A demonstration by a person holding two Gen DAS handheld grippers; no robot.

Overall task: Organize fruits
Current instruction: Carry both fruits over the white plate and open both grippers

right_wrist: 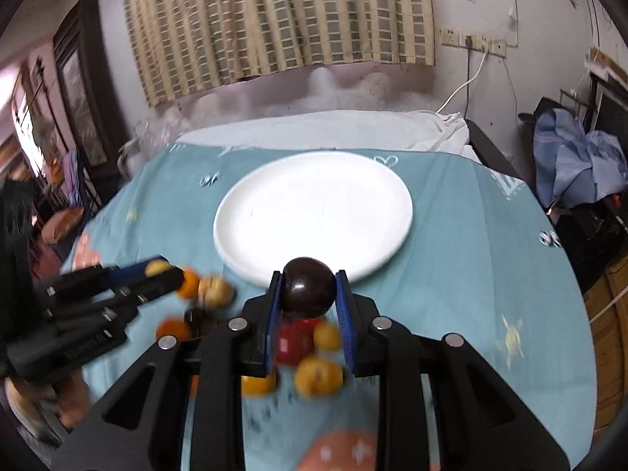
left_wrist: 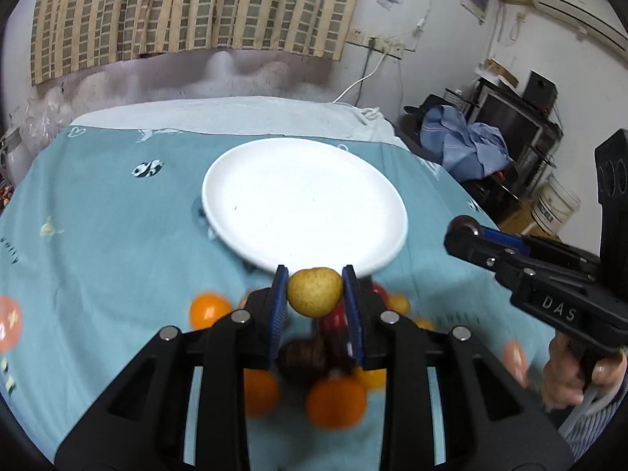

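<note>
yellow-green fruit point(left_wrist: 314, 291): clamped between left fingers point(left_wrist: 279, 306) | dark round fruit point(right_wrist: 309, 287): clamped between right fingers point(right_wrist: 343, 314) | loose fruits point(left_wrist: 335, 402): heaped below fingertips

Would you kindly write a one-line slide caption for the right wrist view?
Right gripper holds a dark round fruit before an empty white plate.

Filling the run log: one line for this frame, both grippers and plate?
left gripper: shut on yellow pear | right gripper: shut on dark round fruit | white plate: bare | fruit pile: on blue cloth
</note>
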